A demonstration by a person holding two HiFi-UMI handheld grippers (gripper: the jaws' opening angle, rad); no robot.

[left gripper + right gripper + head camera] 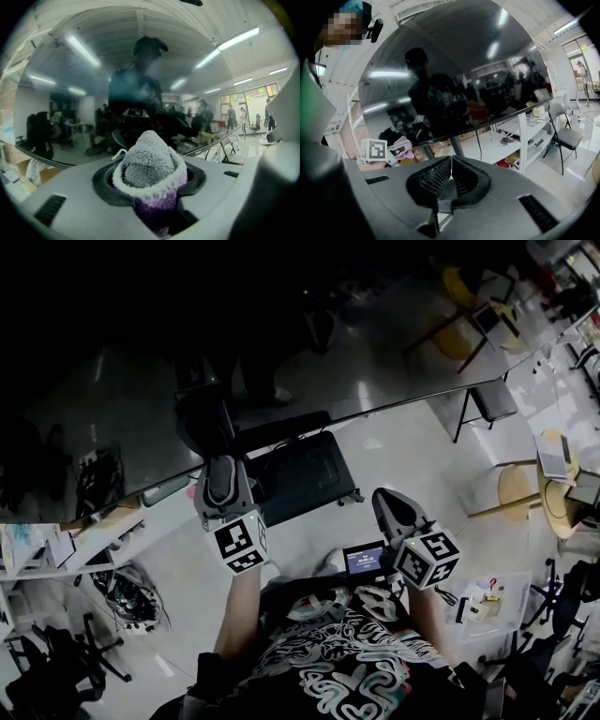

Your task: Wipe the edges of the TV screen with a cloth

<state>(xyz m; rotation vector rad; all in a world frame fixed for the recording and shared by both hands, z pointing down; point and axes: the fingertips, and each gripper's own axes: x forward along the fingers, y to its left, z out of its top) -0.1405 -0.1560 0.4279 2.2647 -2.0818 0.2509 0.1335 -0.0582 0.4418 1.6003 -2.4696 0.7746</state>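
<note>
TV screen (187,352): fills the upper view, long lower edge running left-right just ahead of left gripper (220,482) | right gripper (394,510): farther back, jaws together, empty | cloth (147,161): clamped in left jaws, possibly touching that edge

The cloth (149,161) is fuzzy grey, purple underneath, bunched into a wad and pinched in the left gripper (220,481). TV screen (454,70) is big, black and upright, shiny as a mirror.
</note>
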